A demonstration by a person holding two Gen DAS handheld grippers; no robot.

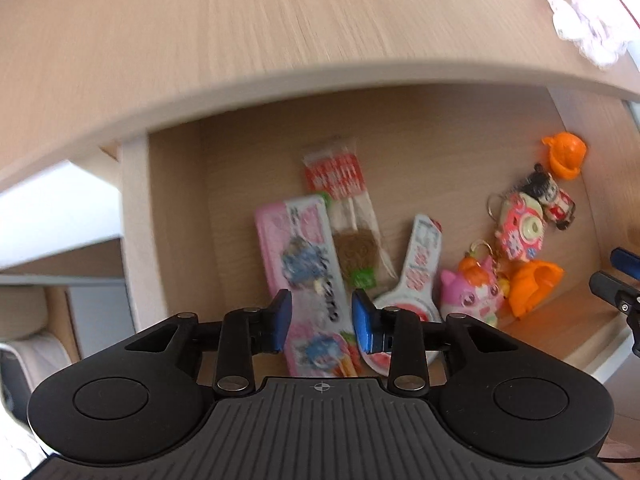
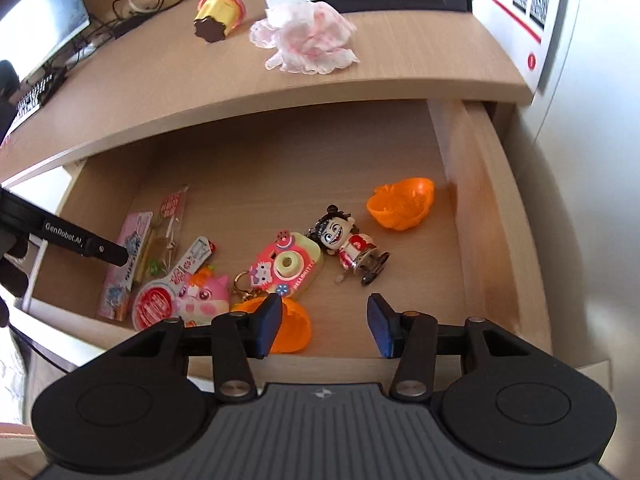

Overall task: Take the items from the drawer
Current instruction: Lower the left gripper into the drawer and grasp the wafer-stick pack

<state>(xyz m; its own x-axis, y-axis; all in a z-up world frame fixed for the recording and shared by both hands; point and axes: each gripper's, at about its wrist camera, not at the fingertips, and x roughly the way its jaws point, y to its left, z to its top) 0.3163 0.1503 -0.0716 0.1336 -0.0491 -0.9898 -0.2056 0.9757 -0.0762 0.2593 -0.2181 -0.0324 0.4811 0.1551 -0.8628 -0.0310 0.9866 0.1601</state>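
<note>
The open wooden drawer (image 2: pixel 476 208) holds several small items. My left gripper (image 1: pixel 321 320) is open, hovering over a pink flat packet (image 1: pixel 296 236), with nothing between its pads. Beside the packet lie a red-and-white snack bag (image 1: pixel 340 184) and a spoon-shaped white and red pack (image 1: pixel 420 268). My right gripper (image 2: pixel 324 328) is open above the drawer's front edge. Its left pad is next to an orange half shell (image 2: pixel 294 330). Ahead of it lie a pink toy camera (image 2: pixel 286 266), a doll figure (image 2: pixel 348 244), a second orange shell (image 2: pixel 402 204) and a pink plush keychain (image 2: pixel 204 292).
The desktop (image 2: pixel 160 76) overhangs the back of the drawer. On it lie a crumpled pink-white cloth (image 2: pixel 308 36) and a yellow cup toy (image 2: pixel 220 16), with cables and a monitor (image 2: pixel 40 12) at the far left. A white box (image 2: pixel 520 20) stands at the right.
</note>
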